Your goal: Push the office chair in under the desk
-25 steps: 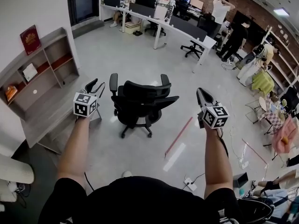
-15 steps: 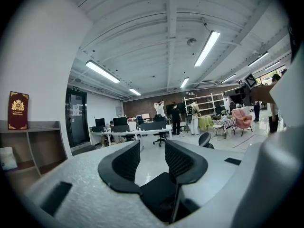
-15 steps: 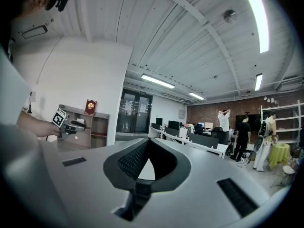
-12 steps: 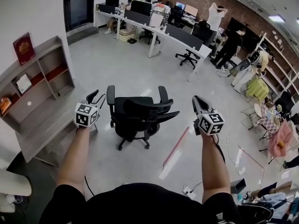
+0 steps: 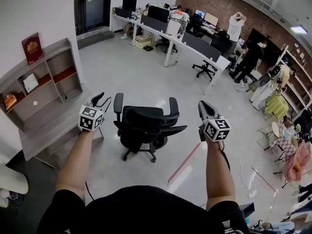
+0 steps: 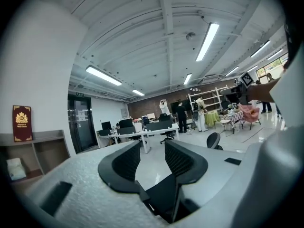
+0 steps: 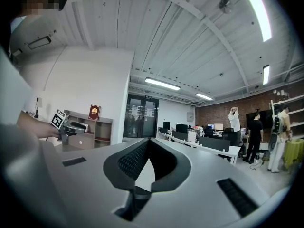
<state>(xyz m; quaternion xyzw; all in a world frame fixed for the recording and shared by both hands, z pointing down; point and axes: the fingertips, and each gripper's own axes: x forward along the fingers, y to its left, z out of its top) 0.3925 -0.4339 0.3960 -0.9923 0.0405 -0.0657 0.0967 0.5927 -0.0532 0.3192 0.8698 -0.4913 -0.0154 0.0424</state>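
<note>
The room is an open office with a grey, glossy floor [image 5: 141,72] that reflects the ceiling lights. The chair [image 5: 146,128] is black and has a caster base. It stands upright on bare floor near the middle of the room, with its back toward the person and an armrest out to each side. It is well apart from the desk row [image 5: 170,33], which runs along the far side with monitors on top and other seats beside it.

The left gripper [image 5: 101,100] is held out just left of the chair, near the left armrest. Its jaws stand partly apart with nothing between them. The right gripper [image 5: 204,107] is held out just right of the chair. Its jaw tips meet and it holds nothing. No view shows either gripper touching the chair.

At left, against a white wall, stands a grey shelf unit [image 5: 48,82] with a red book [image 5: 32,48] upright on its top. A dark glass door [image 5: 92,6] is at far left. A brick wall [image 5: 219,1] closes the far side, and people [image 5: 237,26] stand in front of it. A red strip [image 5: 187,160] lies on the floor to the near right of the chair. Racks [image 5: 278,84] holding cloth items line the right edge. The ceiling [image 6: 166,42] is white and beamed, and carries long light strips [image 6: 207,42].
</note>
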